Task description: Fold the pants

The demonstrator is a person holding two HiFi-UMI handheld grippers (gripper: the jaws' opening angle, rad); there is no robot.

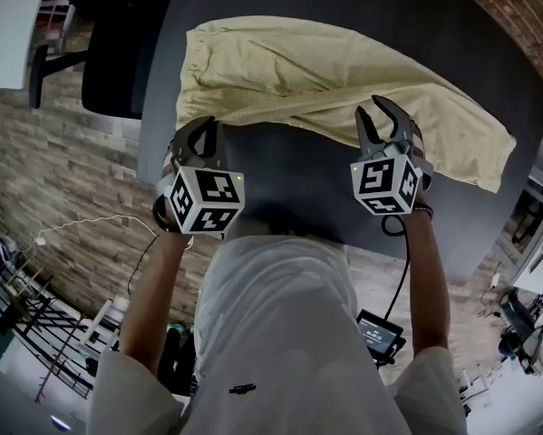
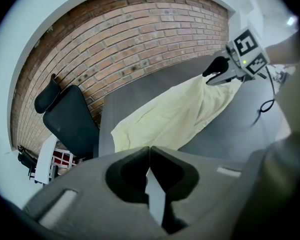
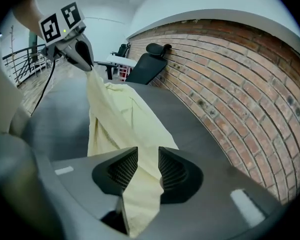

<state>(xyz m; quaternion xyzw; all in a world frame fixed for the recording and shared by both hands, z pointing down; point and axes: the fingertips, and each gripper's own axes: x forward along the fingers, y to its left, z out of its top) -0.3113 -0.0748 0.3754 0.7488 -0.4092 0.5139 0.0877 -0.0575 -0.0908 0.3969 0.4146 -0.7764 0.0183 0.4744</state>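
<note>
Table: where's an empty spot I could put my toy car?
Free: the table strip between the left gripper and right gripper, this side of the pants; also the far strip between pants and brick wall. Crowded: the pants' near edge at both grippers.

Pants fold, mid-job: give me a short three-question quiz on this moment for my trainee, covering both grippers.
1. True or false: the left gripper has its fingers shut on an edge of the pants.
2. What lies between the open fingers of the right gripper? A) nothing B) pants cloth C) a cable
3. Fill in: behind the table stands a wall of ___.
Key: 1 true; 2 B; 3 brick.
</note>
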